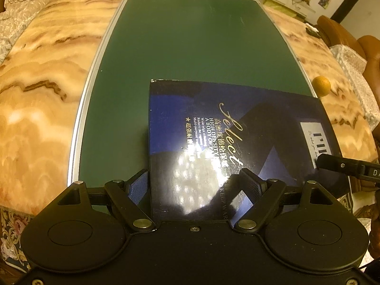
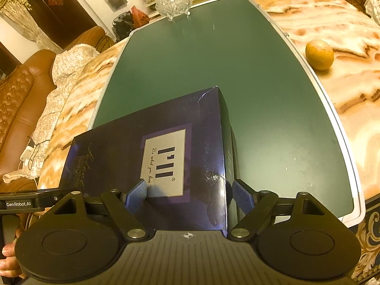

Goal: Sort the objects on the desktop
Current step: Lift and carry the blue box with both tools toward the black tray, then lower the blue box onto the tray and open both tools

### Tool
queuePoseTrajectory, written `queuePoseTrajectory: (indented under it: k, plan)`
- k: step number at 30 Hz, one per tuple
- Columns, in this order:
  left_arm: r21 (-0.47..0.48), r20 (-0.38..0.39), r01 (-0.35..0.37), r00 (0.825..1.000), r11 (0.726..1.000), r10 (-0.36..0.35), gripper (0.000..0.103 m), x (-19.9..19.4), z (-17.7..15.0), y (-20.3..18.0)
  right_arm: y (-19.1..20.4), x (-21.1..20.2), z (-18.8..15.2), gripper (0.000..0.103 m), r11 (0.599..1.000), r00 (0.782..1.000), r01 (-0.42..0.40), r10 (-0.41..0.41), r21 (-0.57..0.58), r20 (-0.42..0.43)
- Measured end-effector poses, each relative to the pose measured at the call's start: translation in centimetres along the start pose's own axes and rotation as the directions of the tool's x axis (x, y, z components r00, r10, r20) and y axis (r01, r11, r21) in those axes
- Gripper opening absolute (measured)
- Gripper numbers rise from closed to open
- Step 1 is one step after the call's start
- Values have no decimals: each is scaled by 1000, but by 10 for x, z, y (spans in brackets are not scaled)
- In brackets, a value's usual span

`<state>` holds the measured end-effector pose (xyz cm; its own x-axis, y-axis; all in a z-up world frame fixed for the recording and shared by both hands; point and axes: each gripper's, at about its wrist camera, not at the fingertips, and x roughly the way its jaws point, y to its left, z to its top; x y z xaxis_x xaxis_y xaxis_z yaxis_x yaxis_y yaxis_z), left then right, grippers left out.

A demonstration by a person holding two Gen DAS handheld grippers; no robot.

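In the left wrist view, the dark blue box (image 1: 232,142) is seen lying flat on the green board (image 1: 185,42), filling the lower right from about four to six o'clock. The left gripper (image 1: 194,185) straddles the box's left edge: one finger lies off the side, the other over the lid. The jaws stand apart, and whether the pads press on the box cannot be told. The tip of the right gripper (image 1: 332,163) enters at three o'clock. An orange (image 1: 321,86) rests on the marble table (image 1: 47,71) at two o'clock, just past the board's rim.

In the right wrist view, the right gripper (image 2: 190,197) straddles the box's right edge the same way, jaws apart, contact unclear. A one-sided lift would likely tilt the box and let it slip. Open board is left toward twelve o'clock, up to the glass bowl (image 2: 174,3); the orange is at one o'clock.
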<state>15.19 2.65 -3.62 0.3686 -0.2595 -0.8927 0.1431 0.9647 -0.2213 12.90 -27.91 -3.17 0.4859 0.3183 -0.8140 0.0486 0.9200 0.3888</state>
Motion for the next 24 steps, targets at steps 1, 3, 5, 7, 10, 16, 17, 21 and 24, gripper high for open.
queuePoseTrajectory:
  k: [1, 3, 5, 7, 10, 16, 17, 21, 24]
  plan:
    - [0, -1, -2, 1000, 1000, 2, 81, 1, 0, 0, -1, 2, 0, 83, 1000, 1000, -3, 3, 5, -3]
    - [4, -3, -4, 1000, 1000, 4, 81, 3, 0, 0, -2, 4, -1, 83, 1000, 1000, -5, 5, 8, -6]
    - [2, -6, -4, 1000, 1000, 4, 81, 5, -1, 0, -3, 6, -1, 83, 1000, 1000, -4, 4, 7, -7]
    - [3, -5, -6, 1000, 1000, 6, 82, 6, -1, 0, -5, 6, -2, 83, 1000, 1000, -5, 5, 7, -7]
    - [10, 0, -10, 1000, 1000, 10, 81, 7, -3, -1, -6, 8, -4, 83, 1000, 1000, -6, 6, 9, -10]
    - [19, 11, -18, 1000, 1000, 17, 82, 7, -5, -4, -10, 8, -8, 83, 1000, 1000, -12, 12, 15, -8]
    - [21, 12, -18, 1000, 1000, 18, 82, 7, -6, -4, -10, 8, -9, 83, 1000, 1000, -11, 11, 14, -7]
    - [27, 19, -24, 1000, 999, 23, 82, 10, -9, -4, -10, 9, -11, 83, 1000, 1000, -5, 5, 11, -4]
    - [26, 16, -29, 999, 999, 28, 82, 14, -11, -4, -9, 12, -11, 83, 1000, 1000, 1, -1, 7, -5]
